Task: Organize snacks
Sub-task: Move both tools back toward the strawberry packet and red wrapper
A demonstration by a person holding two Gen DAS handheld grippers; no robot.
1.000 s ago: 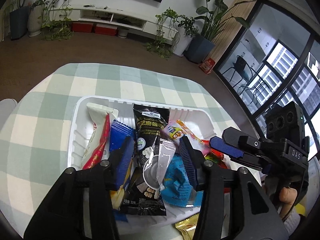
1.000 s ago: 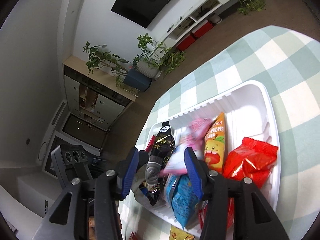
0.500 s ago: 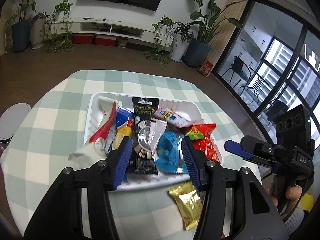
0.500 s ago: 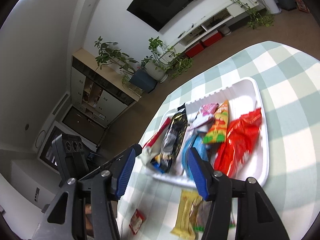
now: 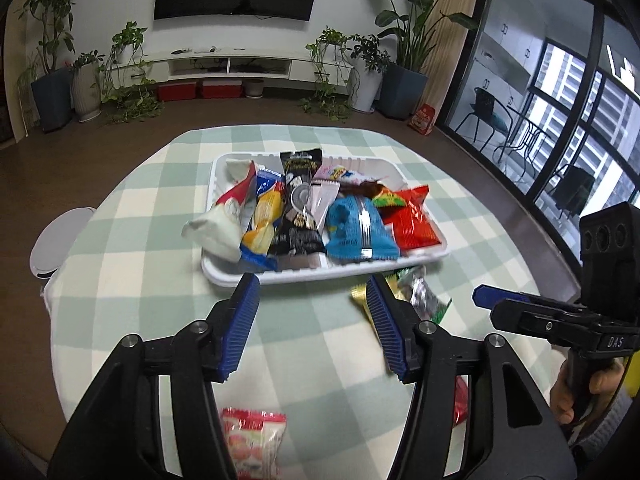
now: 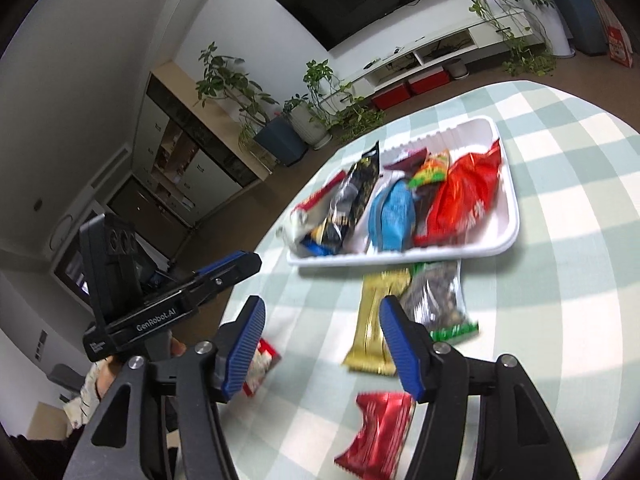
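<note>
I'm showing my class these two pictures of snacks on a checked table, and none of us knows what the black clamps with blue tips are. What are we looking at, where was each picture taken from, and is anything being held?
There is no robot. A person holds a hand tool in each hand, each with two blue-padded fingers and a wide-angle camera looking along them. One picture comes from the left gripper, the other from the right gripper; each also shows the other tool at its side.

On the checked tablecloth sits a white tray full of snack packets. Beside it on the cloth lie a gold bar, a clear packet with a green edge, a red wrapper and a red-and-white packet.

Nothing is held. Both pairs of jaws have just been opening, with only cloth visible between them.
</note>
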